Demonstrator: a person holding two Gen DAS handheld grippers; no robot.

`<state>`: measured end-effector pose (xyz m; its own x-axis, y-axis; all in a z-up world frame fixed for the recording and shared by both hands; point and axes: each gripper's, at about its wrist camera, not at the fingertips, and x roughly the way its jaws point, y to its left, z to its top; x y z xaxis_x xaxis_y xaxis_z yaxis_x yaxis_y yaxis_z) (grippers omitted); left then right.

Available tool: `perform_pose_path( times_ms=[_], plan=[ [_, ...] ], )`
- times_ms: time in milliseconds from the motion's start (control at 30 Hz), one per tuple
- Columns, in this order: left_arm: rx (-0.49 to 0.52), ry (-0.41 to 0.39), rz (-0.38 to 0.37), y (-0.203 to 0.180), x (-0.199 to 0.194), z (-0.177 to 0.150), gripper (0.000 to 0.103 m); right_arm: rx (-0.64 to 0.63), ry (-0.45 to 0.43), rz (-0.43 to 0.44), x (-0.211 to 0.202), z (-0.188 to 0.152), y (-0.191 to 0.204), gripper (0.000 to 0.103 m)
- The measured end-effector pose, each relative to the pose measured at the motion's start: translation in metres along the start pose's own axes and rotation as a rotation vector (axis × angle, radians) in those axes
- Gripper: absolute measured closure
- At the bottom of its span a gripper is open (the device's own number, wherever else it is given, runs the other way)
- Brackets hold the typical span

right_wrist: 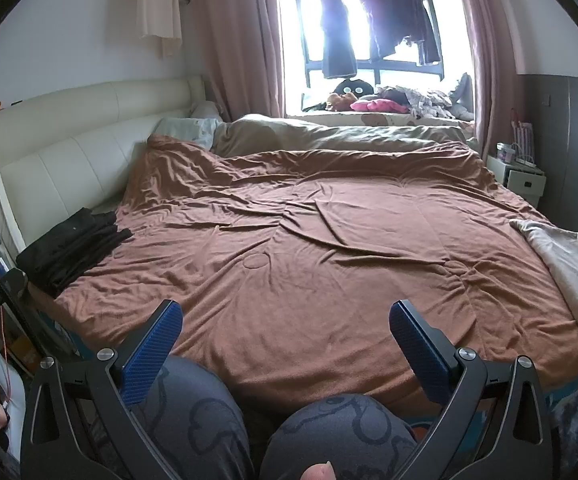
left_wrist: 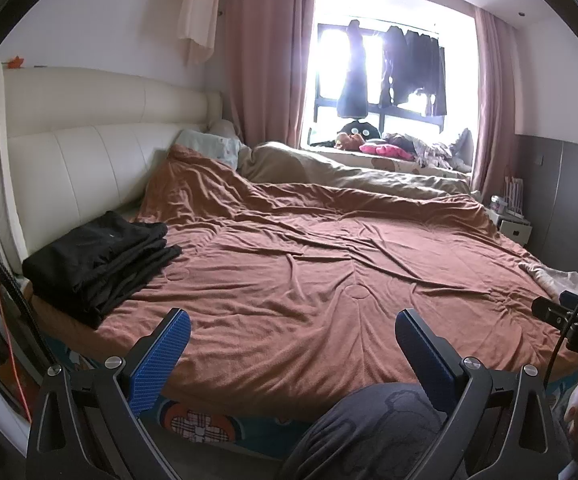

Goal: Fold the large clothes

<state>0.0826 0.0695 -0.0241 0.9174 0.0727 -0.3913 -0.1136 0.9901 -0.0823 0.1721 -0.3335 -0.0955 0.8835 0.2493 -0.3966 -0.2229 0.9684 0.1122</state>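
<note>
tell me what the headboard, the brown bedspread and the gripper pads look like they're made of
Headboard: cream leather or faux leather, going by the smooth sheen and stitched panels.
Brown bedspread: soft matte fabric, perhaps brushed microfiber or jersey; it wrinkles finely and has quilted circles.
Pads on the right gripper: blue, finely ribbed, probably rubber or textured plastic.

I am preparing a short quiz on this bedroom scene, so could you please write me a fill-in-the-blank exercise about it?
1. The folded clothes stacked near the headboard are ____ in colour.
2. Both the left gripper and the right gripper have their jaws ____.
3. The light beige cloth lies on the bed's ____ edge in the right wrist view.
4. Dark garments hang in front of the ____.

Missing words: black; open; right; window
</note>
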Motion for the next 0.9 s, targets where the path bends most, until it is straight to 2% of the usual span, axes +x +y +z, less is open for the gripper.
perform_pose_path(
  times_ms=[333,533,900],
  plan=[
    [-0.001,-0.007,-0.011,0.0011,-0.0021,0.0034,0.000,-0.009,-0.007,-0.010,-0.0006,0.0004,-0.0008,0.000],
    [0.043,-0.009,0.014,-0.0034,-0.0015,0.0057,0.000,-0.010,-0.003,-0.010,0.0004,-0.0010,-0.0004,0.000],
    [0.018,-0.019,0.000,0.0053,-0.0039,0.0056,0.000,-0.012,-0.003,-0.015,-0.0008,0.0000,-0.0014,0.000]
  ],
)
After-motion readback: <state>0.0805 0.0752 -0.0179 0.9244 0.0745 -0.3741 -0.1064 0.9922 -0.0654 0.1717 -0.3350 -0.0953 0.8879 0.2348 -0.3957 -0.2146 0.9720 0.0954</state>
